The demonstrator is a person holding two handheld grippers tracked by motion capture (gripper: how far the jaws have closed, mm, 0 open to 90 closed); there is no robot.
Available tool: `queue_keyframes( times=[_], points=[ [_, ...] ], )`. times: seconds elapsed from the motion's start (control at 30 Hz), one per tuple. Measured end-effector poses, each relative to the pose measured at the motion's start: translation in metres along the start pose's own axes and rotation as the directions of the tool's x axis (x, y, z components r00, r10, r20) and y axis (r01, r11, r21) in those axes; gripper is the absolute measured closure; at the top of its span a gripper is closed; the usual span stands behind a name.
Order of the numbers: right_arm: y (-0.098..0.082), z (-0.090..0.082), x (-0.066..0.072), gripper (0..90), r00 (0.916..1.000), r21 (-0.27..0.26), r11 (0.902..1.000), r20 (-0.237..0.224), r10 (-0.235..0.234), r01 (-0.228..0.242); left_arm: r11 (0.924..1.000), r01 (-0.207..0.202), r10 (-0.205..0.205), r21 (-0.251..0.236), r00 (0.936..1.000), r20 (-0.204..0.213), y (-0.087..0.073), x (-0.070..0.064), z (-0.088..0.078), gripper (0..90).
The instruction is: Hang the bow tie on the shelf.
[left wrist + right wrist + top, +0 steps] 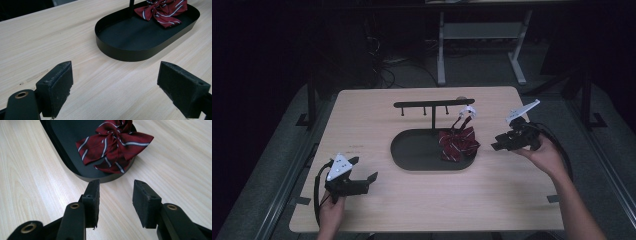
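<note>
A dark red bow tie with white stripes [458, 142] [113, 143] [161, 10] lies in the right end of a black oval tray [412, 155] [130, 50] [62, 142], draped over its rim, its strap hooked up on the black T-shaped stand [433, 105]. My right gripper [498, 142] [116, 195] hovers just right of the tray, jaws pointing at the bow tie, open with nothing between them. My left gripper [364, 170] [116, 87] rests near the table's front left, open wide and empty, facing the tray.
The wooden table [377, 210] has its front edge close behind both hands. Cables trail from each gripper. Beyond the table's far edge stand desk legs [441, 50] and wiring on a dark floor.
</note>
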State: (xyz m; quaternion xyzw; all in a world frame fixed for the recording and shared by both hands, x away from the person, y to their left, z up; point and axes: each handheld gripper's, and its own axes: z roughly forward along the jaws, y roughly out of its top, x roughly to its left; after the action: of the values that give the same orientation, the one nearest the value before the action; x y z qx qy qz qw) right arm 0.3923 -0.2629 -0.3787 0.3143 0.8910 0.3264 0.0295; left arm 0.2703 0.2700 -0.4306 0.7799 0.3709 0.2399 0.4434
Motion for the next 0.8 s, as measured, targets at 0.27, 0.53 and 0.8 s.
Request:
queue_keyframes(
  times=[0.27, 0.53, 0.8],
  points=[
    [-0.011, 0.001, -0.001, 56.0, 0.9998, 0.001, 0.9998, -0.005, 0.018, -0.018, 1.0, 0.001, -0.001, -0.001, 1.0, 0.001, 0.0, 0.0, 0.0, 13.0],
    [-0.021, 0.003, -0.001, 55.9, 0.9992, 0.007, 0.9992, -0.01, 0.038, -0.038, 1.0, -0.002, 0.002, 0.001, 1.0, -0.003, 0.0, 0.0, 0.0, 13.0],
    [-0.031, 0.005, -0.001, 55.6, 0.9988, 0.007, 0.9989, -0.015, 0.047, -0.047, 1.0, -0.001, 0.001, 0.0, 1.0, -0.003, 0.0, 0.0, 0.0, 13.0]
  ],
)
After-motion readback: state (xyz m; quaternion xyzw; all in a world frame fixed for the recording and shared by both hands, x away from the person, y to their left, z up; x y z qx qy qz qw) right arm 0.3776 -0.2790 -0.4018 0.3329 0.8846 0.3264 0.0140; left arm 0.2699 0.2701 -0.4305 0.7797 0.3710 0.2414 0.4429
